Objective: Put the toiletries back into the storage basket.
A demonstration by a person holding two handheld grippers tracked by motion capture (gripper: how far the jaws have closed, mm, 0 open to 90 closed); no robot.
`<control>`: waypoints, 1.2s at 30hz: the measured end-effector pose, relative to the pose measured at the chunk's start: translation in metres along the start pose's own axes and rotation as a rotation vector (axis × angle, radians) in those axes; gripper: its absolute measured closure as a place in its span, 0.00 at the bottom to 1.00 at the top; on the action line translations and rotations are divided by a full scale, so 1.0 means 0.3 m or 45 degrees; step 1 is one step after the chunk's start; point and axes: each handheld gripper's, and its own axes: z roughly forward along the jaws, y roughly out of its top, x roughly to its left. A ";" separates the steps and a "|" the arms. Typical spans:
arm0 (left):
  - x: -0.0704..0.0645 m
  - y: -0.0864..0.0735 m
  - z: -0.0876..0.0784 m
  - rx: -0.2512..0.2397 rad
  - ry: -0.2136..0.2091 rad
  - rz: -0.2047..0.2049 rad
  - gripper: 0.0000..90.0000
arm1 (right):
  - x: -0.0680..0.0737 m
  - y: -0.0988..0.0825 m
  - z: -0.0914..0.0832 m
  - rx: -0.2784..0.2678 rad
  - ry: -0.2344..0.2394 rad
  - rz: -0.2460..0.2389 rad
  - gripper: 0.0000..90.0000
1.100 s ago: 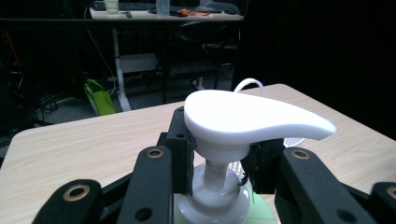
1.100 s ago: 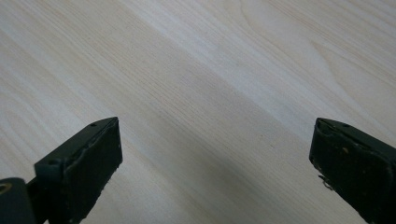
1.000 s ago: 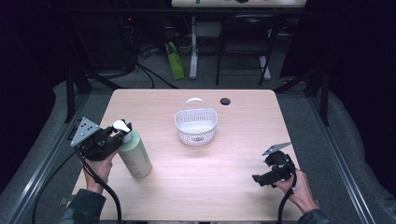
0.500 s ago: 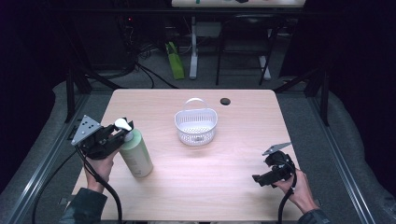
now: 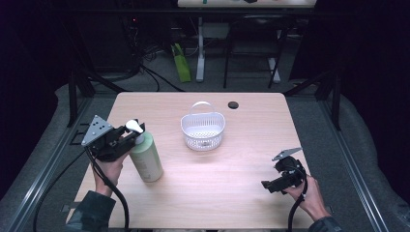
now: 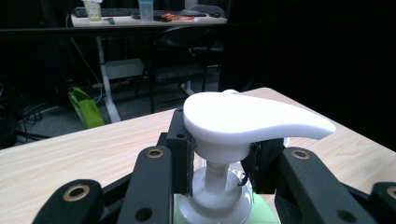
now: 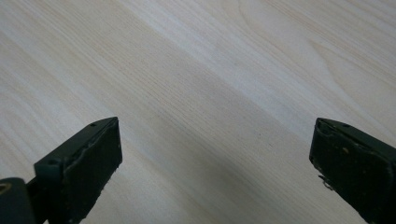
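Fingers of the left gripper [image 6: 217, 163] clamp the neck of an unlabelled green pump bottle [image 5: 147, 157]; right gripper [image 7: 215, 172] gapes wide over bare table [image 7: 210, 70].

Our left hand-held gripper [image 5: 126, 137]: black, grey three-cornered plate on top, gripped in our left hand [image 5: 110, 166] at the left edge, jaws clamped, lying level and pointing right. Our right hand-held gripper [image 7: 212, 172]: black, held low in our right hand [image 5: 309, 193] at the lower right, jaws standing wide apart.
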 end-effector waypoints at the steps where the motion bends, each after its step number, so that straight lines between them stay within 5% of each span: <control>1: -0.004 0.003 0.004 -0.002 -0.002 -0.001 0.75 | 0.000 0.000 -0.001 -0.001 -0.002 0.000 0.02; 36: -0.071 0.152 0.101 -0.012 -0.052 0.041 0.75 | 0.003 -0.002 -0.003 0.000 -0.002 -0.008 0.02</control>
